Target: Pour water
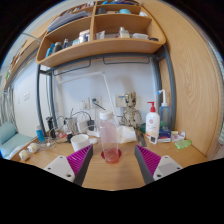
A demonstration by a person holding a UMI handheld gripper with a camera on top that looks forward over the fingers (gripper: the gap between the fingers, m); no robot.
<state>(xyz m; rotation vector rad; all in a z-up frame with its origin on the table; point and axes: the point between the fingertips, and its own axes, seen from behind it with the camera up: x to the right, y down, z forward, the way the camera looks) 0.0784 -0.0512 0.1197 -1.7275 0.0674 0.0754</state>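
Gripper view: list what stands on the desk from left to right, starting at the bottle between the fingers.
Clear bottle with pinkish base, standing between the open gripper's fingers → small robot figurine → white pump bottle with red label → green object at the desk's right end.

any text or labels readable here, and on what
None can be read.
The pump bottle beyond the fingers bears a red label, too small to read.
The clear bottle standing between the open gripper fingers shows no print.
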